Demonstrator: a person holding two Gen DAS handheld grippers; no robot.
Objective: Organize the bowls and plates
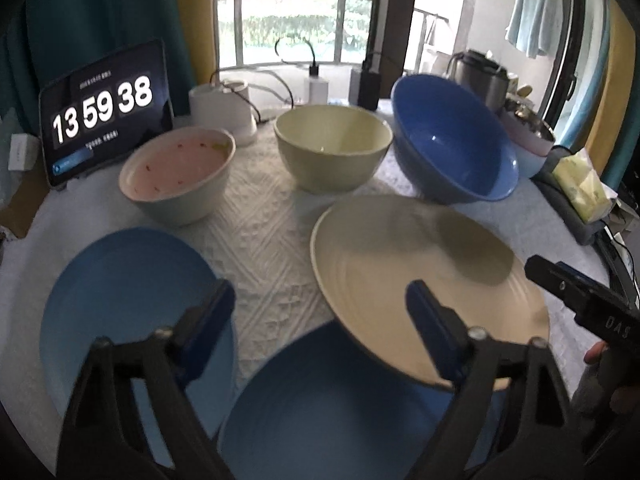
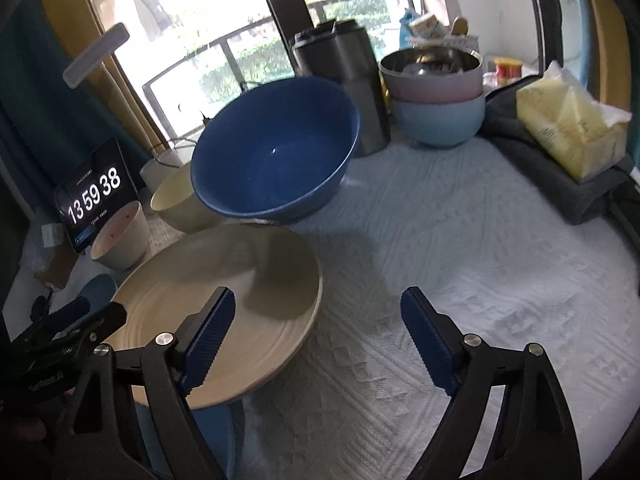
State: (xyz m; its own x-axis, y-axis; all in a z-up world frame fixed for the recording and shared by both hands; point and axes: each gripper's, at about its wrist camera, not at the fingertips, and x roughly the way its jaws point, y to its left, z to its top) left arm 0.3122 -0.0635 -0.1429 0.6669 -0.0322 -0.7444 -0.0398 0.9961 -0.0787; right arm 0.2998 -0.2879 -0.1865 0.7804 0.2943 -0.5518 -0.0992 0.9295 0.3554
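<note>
A cream plate [image 1: 420,276] lies tilted, its near edge resting on a blue plate [image 1: 332,400] below my open left gripper [image 1: 320,308]. A second blue plate [image 1: 128,296] lies at the left. Behind stand a pinkish bowl [image 1: 180,176], a cream bowl [image 1: 332,148] and a big blue bowl [image 1: 452,140] that leans on the cream plate's far rim. My right gripper [image 2: 318,316] is open and empty, just right of the cream plate [image 2: 224,312]. The big blue bowl [image 2: 276,148] shows behind it.
A tablet clock [image 1: 104,112] stands at the back left, with a white cup [image 1: 224,108] and chargers beside it. Stacked pink and light-blue bowls [image 2: 436,100], a steel canister [image 2: 344,76] and a tissue pack [image 2: 568,124] on a grey cloth sit at the back right.
</note>
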